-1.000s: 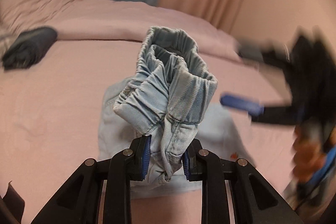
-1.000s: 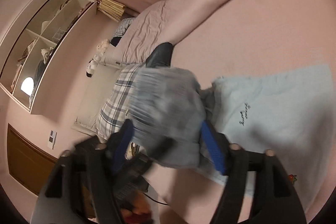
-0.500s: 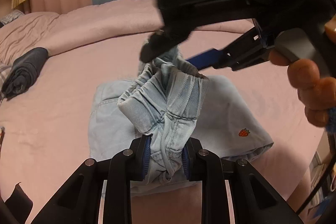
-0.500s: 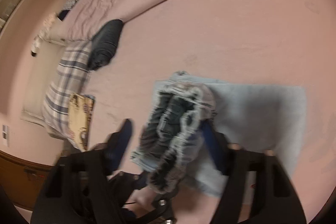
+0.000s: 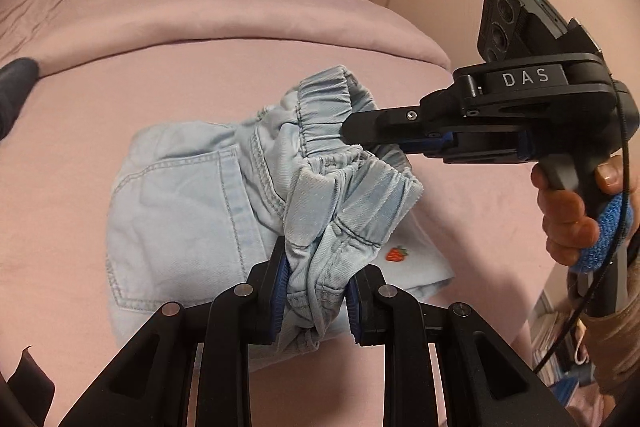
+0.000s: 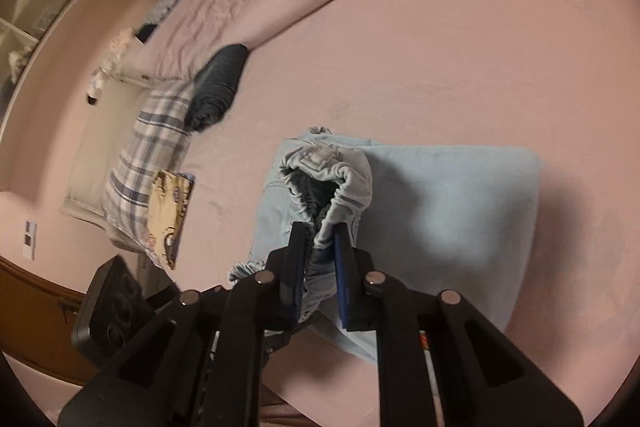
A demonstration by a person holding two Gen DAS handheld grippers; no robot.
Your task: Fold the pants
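1. the light-blue pants (image 5: 180,211) lie partly folded on the pink bed (image 5: 120,99), waistband (image 5: 324,107) lifted clear of the sheet.
2. the left gripper (image 5: 314,291) pinches a bunched stretch of waistband, jaws pressed tight on denim.
3. the right gripper (image 6: 320,267) is closing on the elastic band just beside it, cloth between its jaws.
4. the folded body runs away from both grippers across the bed; both hold the near end.
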